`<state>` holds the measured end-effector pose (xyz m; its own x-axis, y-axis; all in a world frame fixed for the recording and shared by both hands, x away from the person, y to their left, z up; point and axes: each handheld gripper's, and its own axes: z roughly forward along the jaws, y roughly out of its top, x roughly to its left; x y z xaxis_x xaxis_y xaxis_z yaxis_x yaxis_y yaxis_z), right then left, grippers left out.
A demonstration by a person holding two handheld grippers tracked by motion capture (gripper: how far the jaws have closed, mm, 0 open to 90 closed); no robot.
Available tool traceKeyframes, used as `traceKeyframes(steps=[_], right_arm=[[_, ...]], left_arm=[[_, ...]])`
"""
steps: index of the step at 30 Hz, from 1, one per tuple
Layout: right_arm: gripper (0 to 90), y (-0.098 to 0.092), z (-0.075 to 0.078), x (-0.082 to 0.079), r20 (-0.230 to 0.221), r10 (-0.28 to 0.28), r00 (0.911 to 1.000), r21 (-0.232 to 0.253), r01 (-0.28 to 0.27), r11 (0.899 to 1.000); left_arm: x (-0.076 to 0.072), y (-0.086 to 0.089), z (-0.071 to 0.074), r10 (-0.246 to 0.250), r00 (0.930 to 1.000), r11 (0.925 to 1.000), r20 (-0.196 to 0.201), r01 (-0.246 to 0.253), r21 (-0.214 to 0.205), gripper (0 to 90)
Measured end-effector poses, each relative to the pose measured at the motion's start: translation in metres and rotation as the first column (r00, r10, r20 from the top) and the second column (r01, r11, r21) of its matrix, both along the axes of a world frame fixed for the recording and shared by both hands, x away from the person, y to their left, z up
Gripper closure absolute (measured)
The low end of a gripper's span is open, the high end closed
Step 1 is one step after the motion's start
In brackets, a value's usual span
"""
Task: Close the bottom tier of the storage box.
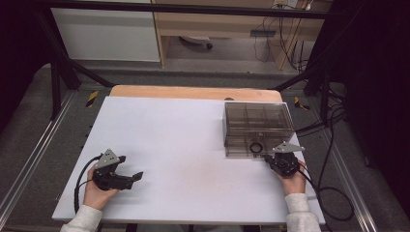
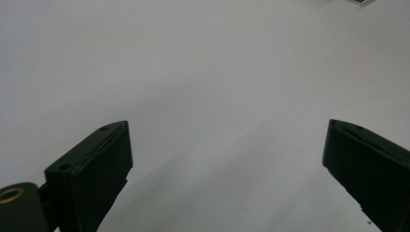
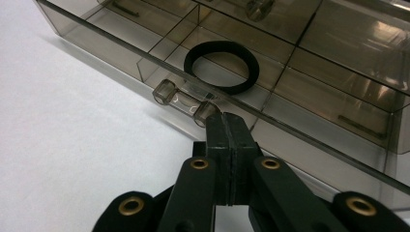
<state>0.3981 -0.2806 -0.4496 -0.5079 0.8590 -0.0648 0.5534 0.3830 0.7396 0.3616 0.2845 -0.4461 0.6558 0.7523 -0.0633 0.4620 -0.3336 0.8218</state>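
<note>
White flat counter point(image 1: 183, 145) carries a smoky clear plastic compartment box point(image 1: 258, 126) at 2 o'clock, with a black rubber ring point(image 3: 222, 67) in its near middle compartment. Right hand-held gripper point(image 3: 227, 126) closed, empty, tips at the box's clear handle point(image 3: 185, 102). Left hand-held gripper point(image 1: 131, 167) at 8 o'clock, jaws wide apart, empty.
</note>
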Motion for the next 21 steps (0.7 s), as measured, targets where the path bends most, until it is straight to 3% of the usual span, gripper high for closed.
traceKeyframes(steps=[21], right_arm=[[90.0, 0.0002, -0.0009, 0.0060, 0.005, -0.003, 1.0000, 0.005, 0.003, 1.000]], left_arm=[[0.0004, 0.0000, -0.0006, 0.000, 1.0000, 1.0000, -0.004, 0.000, 0.000, 3.5]])
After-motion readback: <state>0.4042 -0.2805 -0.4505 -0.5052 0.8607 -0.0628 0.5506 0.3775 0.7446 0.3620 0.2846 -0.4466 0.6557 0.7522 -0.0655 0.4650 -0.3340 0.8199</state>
